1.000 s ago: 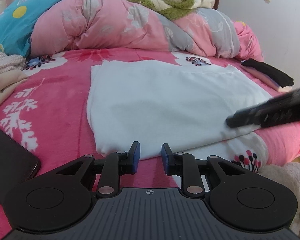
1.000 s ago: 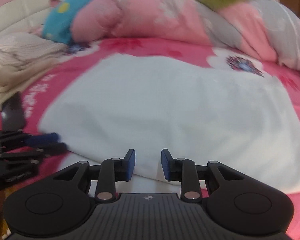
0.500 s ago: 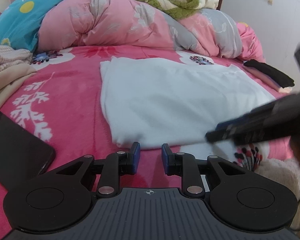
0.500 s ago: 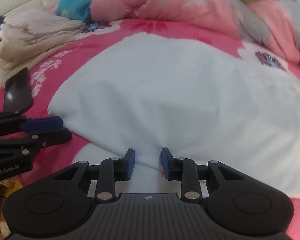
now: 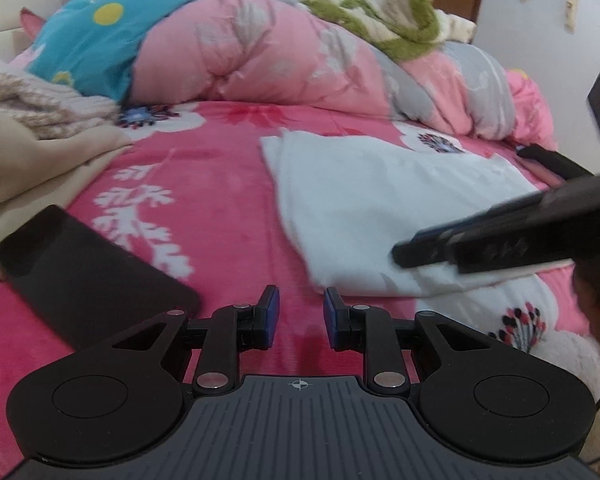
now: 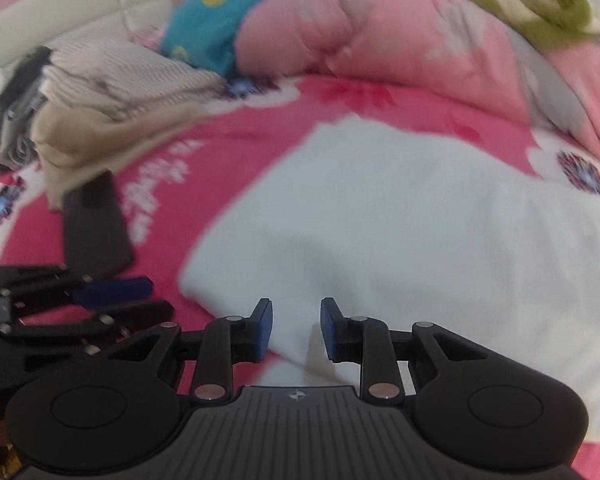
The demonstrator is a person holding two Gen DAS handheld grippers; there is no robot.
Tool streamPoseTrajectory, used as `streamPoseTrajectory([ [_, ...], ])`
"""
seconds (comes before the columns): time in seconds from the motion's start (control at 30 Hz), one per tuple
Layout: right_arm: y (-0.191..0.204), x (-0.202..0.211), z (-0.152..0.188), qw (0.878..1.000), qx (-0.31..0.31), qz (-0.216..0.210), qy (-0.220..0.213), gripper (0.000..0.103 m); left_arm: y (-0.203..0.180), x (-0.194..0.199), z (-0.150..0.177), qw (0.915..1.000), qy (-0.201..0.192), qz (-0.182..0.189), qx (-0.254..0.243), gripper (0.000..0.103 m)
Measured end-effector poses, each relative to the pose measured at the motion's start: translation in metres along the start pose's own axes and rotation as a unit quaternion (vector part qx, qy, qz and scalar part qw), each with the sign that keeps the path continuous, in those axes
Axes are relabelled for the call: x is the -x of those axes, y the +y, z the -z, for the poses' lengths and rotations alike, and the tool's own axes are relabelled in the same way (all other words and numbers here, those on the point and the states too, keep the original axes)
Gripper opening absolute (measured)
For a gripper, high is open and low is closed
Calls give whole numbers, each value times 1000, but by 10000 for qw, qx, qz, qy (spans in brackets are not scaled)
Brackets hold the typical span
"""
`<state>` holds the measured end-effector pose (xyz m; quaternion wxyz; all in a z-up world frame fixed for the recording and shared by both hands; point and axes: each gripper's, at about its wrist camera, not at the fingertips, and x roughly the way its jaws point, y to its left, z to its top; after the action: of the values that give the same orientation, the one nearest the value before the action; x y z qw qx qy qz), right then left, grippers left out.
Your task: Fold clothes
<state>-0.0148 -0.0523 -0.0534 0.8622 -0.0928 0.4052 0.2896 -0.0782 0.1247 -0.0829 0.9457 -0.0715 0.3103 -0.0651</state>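
White garment (image 5: 384, 208), folded flat, lies on the pink floral blanket (image 5: 228, 200) toward the right half of the bed as the left wrist view shows it. Nearest that camera, the left gripper (image 5: 299, 312) hovers over bare blanket just short of the garment's near left corner; its jaws stand slightly apart with nothing between the blue pads. The right gripper (image 6: 296, 324) sits over the garment's near edge, jaws likewise a little apart, cloth visible beneath the gap; no pinch on the fabric can be seen. In the left wrist view the right gripper reaches in from the right, blurred, its tips over the garment's near edge. A dark phone (image 5: 92, 276) lies flat on the blanket to the left, well apart from the garment. Beyond the phone, a pile of beige and ribbed knit clothes (image 6: 112, 112) rests at the left edge of the bed. A dark item (image 5: 552, 160) lies just past the garment's far right corner. Farthest back, a bunched pink and grey quilt (image 5: 284, 56) runs across the bed, with a blue patterned cover (image 5: 100, 36) at its left and a green and cream fleece (image 5: 388, 20) on top.
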Motion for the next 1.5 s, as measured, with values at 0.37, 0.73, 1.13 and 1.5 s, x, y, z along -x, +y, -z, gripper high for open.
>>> streamPoseTrajectory([
  [0.37,27,-34,-7,9990,380,-247,59,19,20,11,-2,9997,-75,-117,196,24],
  [0.73,45,-4,7,9920,1074,-447,-483,26,30,16,-3,9990,-126,-238,370,24],
  [1.13,-3,-21,17,9892,-675,-1184,-536,13,35,14,1,9953,-154,202,937,24],
  [1.5,-70,-30,47,9319,-2756,-2298,-526,12,15,-9,-1,9891,-463,961,1018,24],
])
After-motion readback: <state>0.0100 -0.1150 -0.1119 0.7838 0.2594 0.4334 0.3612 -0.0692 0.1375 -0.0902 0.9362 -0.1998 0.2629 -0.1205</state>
